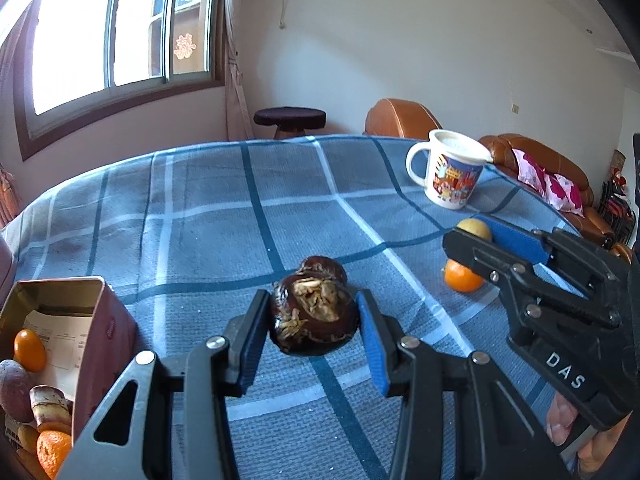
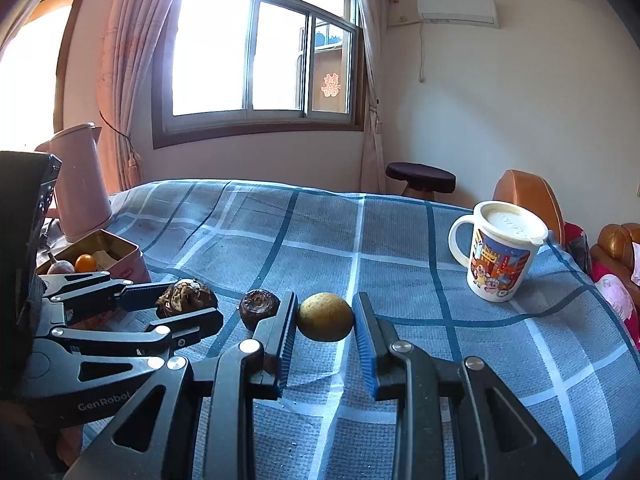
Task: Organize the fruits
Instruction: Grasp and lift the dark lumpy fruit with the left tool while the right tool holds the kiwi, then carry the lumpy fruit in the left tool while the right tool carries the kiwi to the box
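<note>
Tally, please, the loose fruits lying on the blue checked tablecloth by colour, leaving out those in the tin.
Dark brown wrinkled round fruits: 2
Yellowish round fruit: 1
Orange round fruit: 1
Total: 4

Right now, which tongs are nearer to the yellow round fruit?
Right. The right tongs are open around the yellow fruit; the left tongs sit farther left, open around a dark brown fruit.

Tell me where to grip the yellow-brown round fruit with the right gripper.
Grip the yellow-brown fruit across its widest middle, coming in level from the near side. It is roundish and sits on the cloth, and the right gripper already straddles it with open jaws, so probably just close.
</note>
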